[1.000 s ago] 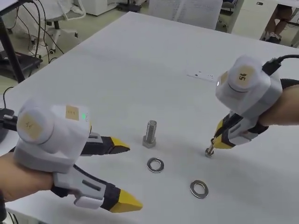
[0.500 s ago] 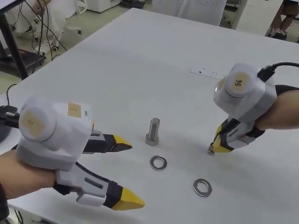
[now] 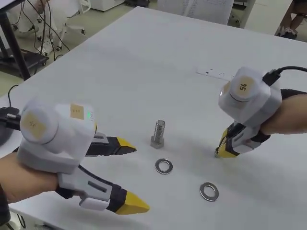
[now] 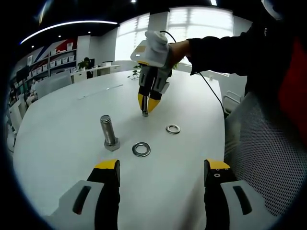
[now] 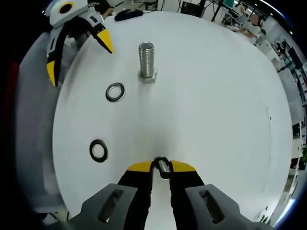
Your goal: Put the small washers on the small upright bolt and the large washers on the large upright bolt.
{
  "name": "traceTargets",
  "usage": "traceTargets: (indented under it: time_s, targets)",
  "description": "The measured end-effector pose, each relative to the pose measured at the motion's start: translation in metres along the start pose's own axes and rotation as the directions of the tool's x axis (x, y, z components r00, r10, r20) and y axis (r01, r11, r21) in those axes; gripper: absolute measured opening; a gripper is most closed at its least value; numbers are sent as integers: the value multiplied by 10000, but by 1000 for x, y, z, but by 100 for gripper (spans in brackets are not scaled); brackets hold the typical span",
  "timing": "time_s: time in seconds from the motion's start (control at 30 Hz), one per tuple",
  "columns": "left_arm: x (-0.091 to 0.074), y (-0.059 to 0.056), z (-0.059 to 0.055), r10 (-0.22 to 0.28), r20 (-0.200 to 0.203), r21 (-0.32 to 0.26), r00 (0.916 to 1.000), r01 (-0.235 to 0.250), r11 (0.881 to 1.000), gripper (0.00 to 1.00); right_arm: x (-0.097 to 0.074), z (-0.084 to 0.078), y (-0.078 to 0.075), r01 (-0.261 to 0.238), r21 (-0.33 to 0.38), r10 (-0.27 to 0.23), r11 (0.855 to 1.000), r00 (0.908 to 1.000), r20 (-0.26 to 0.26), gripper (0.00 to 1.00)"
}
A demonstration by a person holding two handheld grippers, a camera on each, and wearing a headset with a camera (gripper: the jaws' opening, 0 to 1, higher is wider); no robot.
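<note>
Standing by the white workbench, I saw the right gripper pointed steeply down, its yellow tips almost touching the tabletop. Its jaws were clenched on the small bolt, whose silvery top showed in the narrow slot between them in the right gripper view. Whether a washer sat in that pinch as well, I could not tell. The left gripper hovered low at the near side of the bench, its jaws spread wide and holding nothing. The large bolt stood upright on its hex head near the middle of the table, between the two grippers, with its threaded shank bare. One large washer lay flat just in front of that bolt, close to it but apart. A second large washer lay flat further toward the right gripper's side, near the table's edge and clear of both tools.
</note>
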State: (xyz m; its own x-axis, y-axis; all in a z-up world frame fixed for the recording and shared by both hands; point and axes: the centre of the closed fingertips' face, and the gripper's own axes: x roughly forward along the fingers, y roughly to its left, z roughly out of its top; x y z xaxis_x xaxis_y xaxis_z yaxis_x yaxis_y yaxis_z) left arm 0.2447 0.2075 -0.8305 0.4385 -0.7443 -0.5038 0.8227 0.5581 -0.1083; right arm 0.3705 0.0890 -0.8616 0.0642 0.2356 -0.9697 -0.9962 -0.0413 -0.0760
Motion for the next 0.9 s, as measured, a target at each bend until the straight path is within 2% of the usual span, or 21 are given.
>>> traceTargets:
  time_s: [0.47,0.9]
  targets:
    - [0,-1,0,-33,14,18,10000,33,10000,71,-3,-8,-2,123,305,-126,9995,9999,86,24]
    - [1,-2,0,-86,-18,62,10000,86,9999,71,-8,-22,6,172,581,-175,9982,9998,37,32]
